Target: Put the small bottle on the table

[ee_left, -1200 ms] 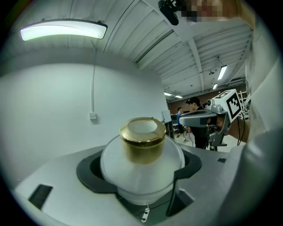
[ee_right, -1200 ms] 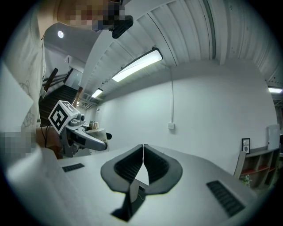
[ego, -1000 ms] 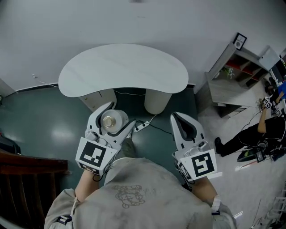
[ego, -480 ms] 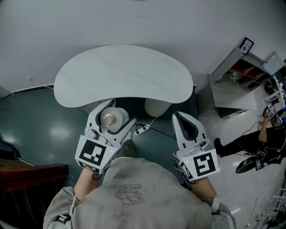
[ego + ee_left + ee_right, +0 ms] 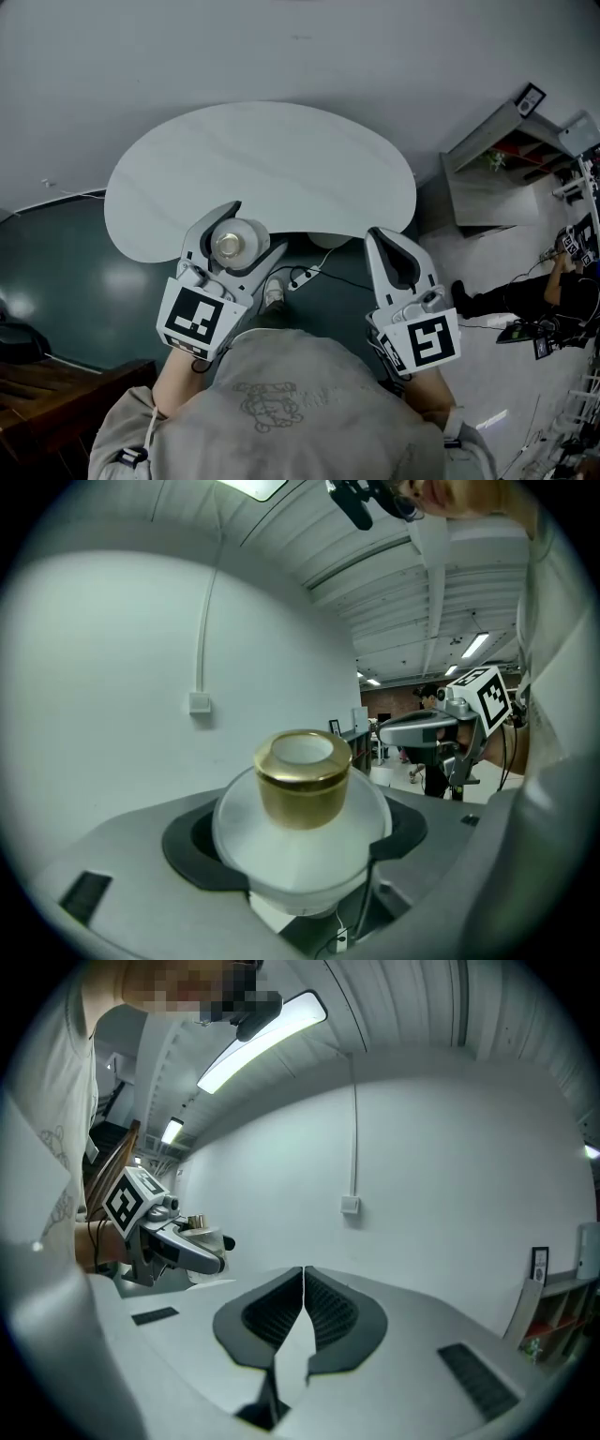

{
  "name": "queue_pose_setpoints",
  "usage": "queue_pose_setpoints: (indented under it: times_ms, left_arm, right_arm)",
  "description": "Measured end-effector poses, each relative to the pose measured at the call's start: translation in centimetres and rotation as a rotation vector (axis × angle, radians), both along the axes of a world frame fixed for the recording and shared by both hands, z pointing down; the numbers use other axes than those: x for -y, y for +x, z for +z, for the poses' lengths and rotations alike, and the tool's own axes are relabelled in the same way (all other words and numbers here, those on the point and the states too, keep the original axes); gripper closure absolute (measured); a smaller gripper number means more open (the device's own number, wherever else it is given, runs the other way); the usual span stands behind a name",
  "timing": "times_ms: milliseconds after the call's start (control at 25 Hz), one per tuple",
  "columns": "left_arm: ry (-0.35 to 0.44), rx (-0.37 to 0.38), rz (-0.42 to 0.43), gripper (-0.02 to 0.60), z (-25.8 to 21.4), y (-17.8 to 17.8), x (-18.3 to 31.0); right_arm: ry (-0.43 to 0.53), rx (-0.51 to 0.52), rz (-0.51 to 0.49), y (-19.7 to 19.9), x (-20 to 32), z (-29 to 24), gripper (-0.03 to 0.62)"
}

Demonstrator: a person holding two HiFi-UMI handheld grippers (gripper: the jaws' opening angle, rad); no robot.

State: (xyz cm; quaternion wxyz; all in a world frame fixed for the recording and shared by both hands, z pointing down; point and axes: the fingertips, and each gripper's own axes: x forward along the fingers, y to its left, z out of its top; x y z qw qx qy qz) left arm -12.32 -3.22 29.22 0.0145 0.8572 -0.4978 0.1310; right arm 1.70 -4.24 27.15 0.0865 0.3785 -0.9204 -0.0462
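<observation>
A small frosted white bottle (image 5: pixel 232 244) with a gold cap hangs upright, my left gripper (image 5: pixel 251 230) shut on its body. In the head view it is over the near edge of the white kidney-shaped table (image 5: pixel 262 159), left of the middle. The left gripper view shows the bottle (image 5: pixel 302 789) filling the gap between the two dark pads. My right gripper (image 5: pixel 377 234) is shut with nothing in it, its tips just at the table's front edge on the right. In the right gripper view its pads meet (image 5: pixel 304 1279), and the left gripper (image 5: pixel 178 1246) with the bottle is at the left.
A power strip (image 5: pixel 295 277) with its cable lies on the dark floor under the table's front edge. A grey shelf unit (image 5: pixel 497 150) stands at the right, a person (image 5: pixel 553 291) beyond it. Dark wooden furniture (image 5: pixel 56 394) is at lower left.
Both grippers have come forward toward the table. The bottle, earlier over the floor in front of the table, is now over its near edge. Both grips are unchanged.
</observation>
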Motion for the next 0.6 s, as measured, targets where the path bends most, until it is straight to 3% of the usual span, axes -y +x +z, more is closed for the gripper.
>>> queue_pose_setpoints:
  times_ms: [600]
  left_arm:
    - [-0.018,-0.006,0.094,0.238,0.5,-5.0,9.2]
  right_arm:
    - [-0.026,0.0,0.081,-5.5,8.2,0.5,0.565]
